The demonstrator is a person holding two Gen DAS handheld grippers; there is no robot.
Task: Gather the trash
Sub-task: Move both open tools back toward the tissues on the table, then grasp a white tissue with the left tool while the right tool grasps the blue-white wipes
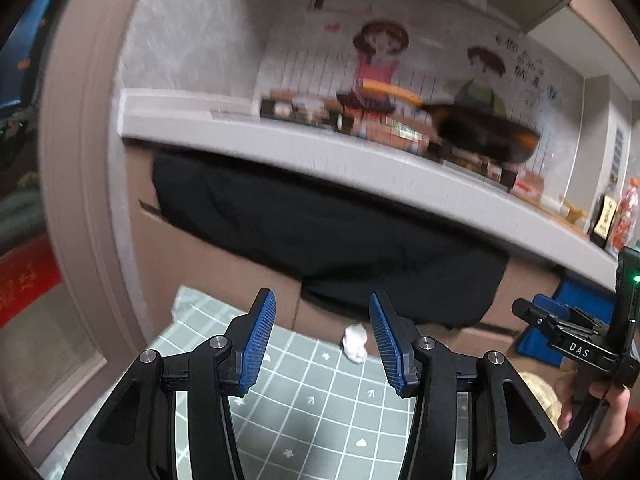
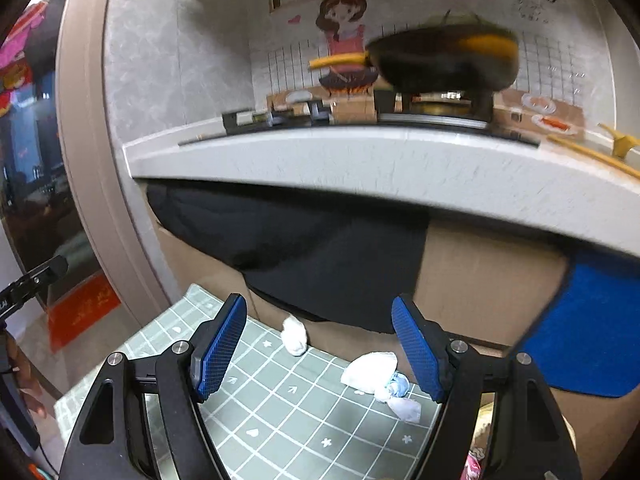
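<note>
On the gridded mat lie a white wad and a crumpled tissue cluster. Left gripper and right gripper both gape wide, empty. Step: approach. Next: descend, straddle one piece, close.

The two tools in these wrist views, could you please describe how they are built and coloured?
Both the left tool and the right tool have black angular linkage arms with silver round pivot pins. Each finger carries a flat blue ribbed pad. Seen from the left wrist, the right tool's body shows white "DAS" lettering, a small green light and a thin black cable beside the bare hand.
</note>
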